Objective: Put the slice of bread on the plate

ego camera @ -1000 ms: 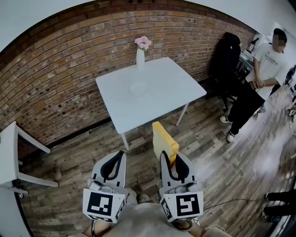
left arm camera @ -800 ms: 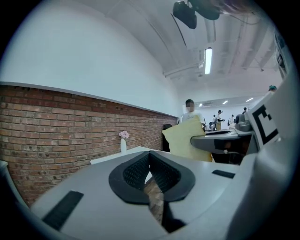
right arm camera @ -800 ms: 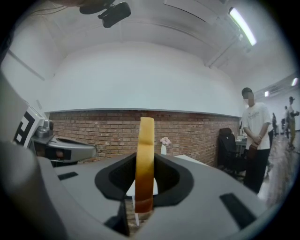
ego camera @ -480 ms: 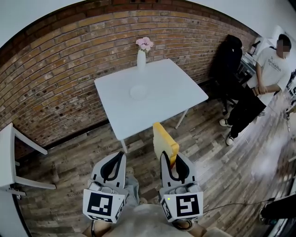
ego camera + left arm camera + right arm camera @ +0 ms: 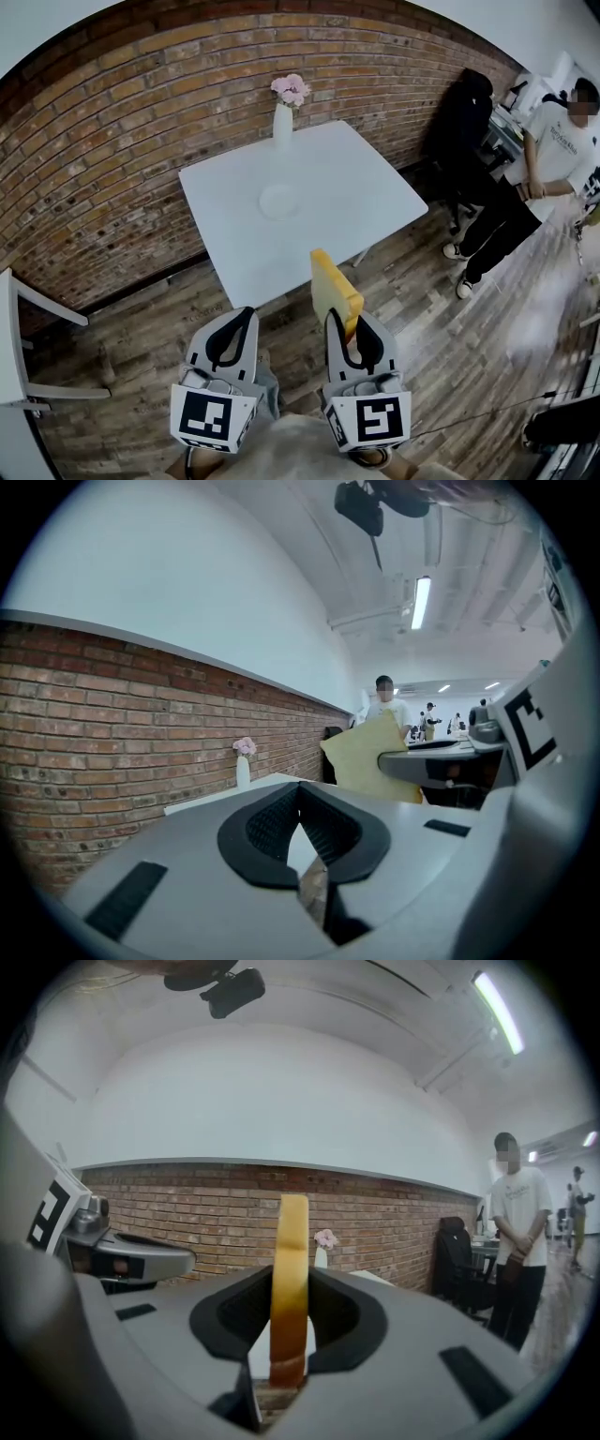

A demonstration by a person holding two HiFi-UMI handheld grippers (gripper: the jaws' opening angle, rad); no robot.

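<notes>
Bread slice (image 5: pixel 334 287) upright, clamped in my right gripper (image 5: pixel 349 319) | left gripper (image 5: pixel 234 323) closed, empty | plate (image 5: pixel 279 201) bare, far ahead on table (image 5: pixel 366 192) | pickup done; carry and placement outstanding

Slice of bread (image 5: pixel 334 289): pale yellow crumb with a darker golden-brown crust, held upright on edge between the jaws of the right gripper (image 5: pixel 348 316), which press on its two broad faces. Its lower part sits between the jaws; the rest stands clear above them. Seen edge-on in the right gripper view, it shows as a narrow vertical band. It is off the tabletop (image 5: pixel 337 220), over the wooden floor just short of the near edge.

Plate (image 5: pixel 279 201): small, round, white, lying flat near the tabletop's middle, well apart from the slice.
</notes>
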